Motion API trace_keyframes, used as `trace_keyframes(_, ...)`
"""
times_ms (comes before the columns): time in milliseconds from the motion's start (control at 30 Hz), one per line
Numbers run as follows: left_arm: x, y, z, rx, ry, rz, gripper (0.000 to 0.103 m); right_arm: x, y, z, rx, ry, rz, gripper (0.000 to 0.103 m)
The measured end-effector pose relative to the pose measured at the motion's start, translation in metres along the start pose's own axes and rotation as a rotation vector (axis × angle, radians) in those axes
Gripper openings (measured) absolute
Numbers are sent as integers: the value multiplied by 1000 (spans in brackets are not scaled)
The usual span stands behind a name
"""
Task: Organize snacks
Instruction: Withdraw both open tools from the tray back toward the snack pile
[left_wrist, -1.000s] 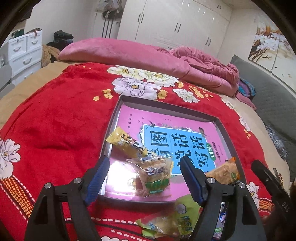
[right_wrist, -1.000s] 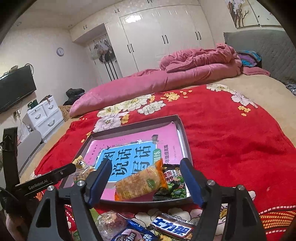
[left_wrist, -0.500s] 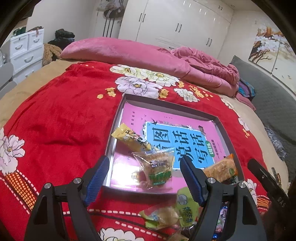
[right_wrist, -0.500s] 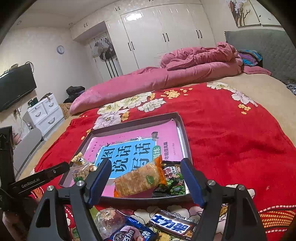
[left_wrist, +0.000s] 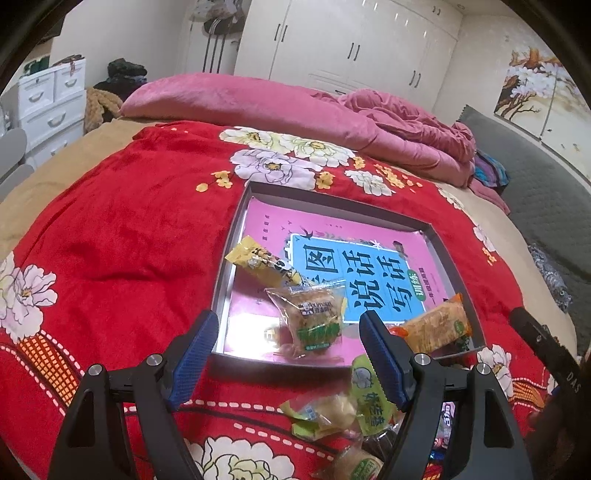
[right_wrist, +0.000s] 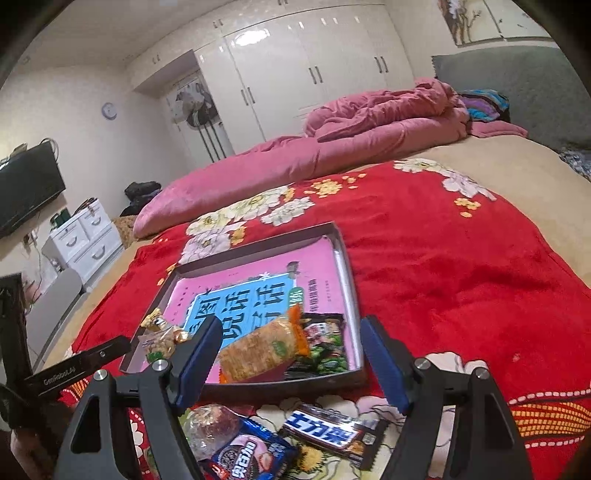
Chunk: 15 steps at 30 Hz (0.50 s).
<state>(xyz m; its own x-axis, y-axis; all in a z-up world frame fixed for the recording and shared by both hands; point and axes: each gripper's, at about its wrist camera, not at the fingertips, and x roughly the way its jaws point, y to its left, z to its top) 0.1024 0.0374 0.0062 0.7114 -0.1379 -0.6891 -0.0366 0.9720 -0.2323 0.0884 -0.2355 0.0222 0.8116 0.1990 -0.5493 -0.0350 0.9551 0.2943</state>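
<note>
A grey tray (left_wrist: 236, 236) lined with a pink and blue book lies on the red flowered blanket (left_wrist: 110, 258). In it lie a yellow pack (left_wrist: 258, 260), a clear pack with a green label (left_wrist: 314, 317), an orange-ended cracker pack (right_wrist: 262, 350) and a dark green pack (right_wrist: 325, 347). My left gripper (left_wrist: 290, 321) hangs open over the tray's near edge with nothing in it. My right gripper (right_wrist: 291, 328) is open too, before the tray's right corner. Loose on the blanket below lie green-yellow packs (left_wrist: 369, 391), a black bar (right_wrist: 332, 432) and a blue biscuit pack (right_wrist: 243, 450).
A rolled pink quilt (left_wrist: 295, 107) lies across the bed beyond the tray. White drawers (right_wrist: 85, 236) and a television (right_wrist: 26, 192) stand at the left, wardrobes at the back, a grey padded headboard (right_wrist: 517, 92) at the right. Red blanket spreads left and right of the tray.
The left wrist view has drawn back slightly from the tray, so more loose packs show below. The right gripper has barely shifted. No snack has moved.
</note>
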Motion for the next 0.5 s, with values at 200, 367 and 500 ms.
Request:
trace_keyframes(200,-6,-3,-5,14,10,-12,80,-6,-7,0,17,-4,-20,77)
trace_keyframes(367,-10,-3,-9,12,24,-22,80,-11,-6,-2,10,0,-26,77)
trace_keyframes(500,-12,-2,-12,6,31,-28,80,-14,-2,-7,-4,11,-23,77)
